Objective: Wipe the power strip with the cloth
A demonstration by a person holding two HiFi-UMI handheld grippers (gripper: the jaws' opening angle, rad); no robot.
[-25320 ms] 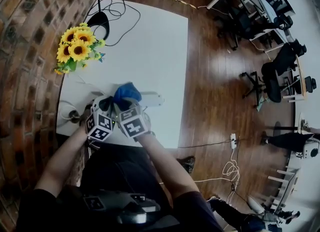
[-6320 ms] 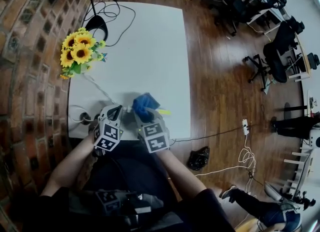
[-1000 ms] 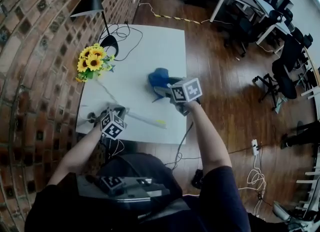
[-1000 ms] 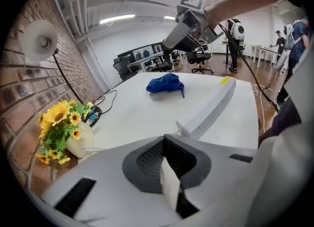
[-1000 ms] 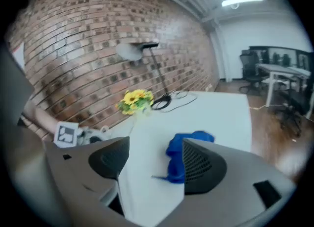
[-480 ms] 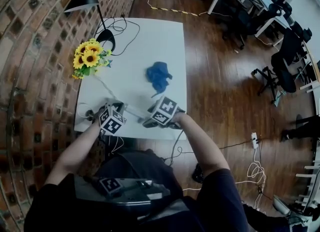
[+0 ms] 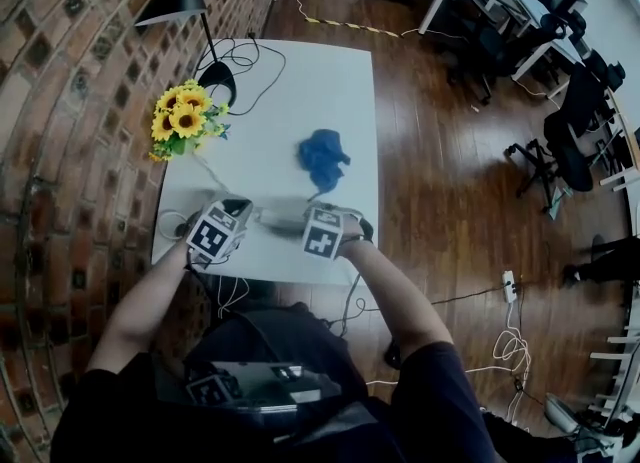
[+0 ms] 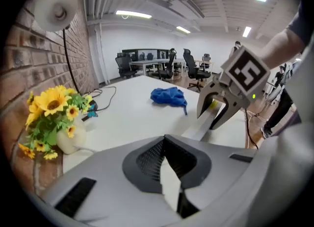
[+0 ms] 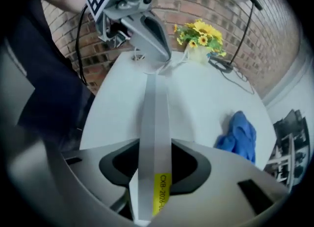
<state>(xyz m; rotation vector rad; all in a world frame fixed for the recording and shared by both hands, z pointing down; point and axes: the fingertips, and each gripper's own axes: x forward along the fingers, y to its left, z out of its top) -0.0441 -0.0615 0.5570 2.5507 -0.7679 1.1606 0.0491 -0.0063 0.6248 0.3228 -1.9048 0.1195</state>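
Head view, one white desk (image 7: 300,81); we list its contents as follows.

Item 1, power strip (image 7: 281,218): long and white, running along the near edge of the desk, held at both ends. A yellow label sits at its right end. We cannot tell whether it rests on the desk or rides just above it.

Item 2, cloth (image 7: 322,156): blue and crumpled, lying loose near the right edge, about midway along the desk. It is well apart from the strip and neither tool touches it.

Item 3, left gripper (image 9: 158,65): jaws pinched almost together on the strip's left end, close to the near left corner of the desk.

Item 4, right gripper (image 8: 211,120): jaws about half spread, and they have just been closing. The labelled end of the strip stands between them, and in the right gripper view the pads appear to meet its sides.

Item 5, sunflowers (image 7: 186,119): in a pale vase at the left edge.

Item 6, lamp (image 7: 172,6): black, with its base at the far left corner.

Assessment: no wiping is under way. We judge the step in hand to be securing the strip with both tools. To do it well, we would seat the right pads square on the strip's long sides and hold both ends level so the body does not twist. Wiping then needs one gripper freed for the cloth. We would therefore settle the strip flat first and keep the left hold as the anchor.
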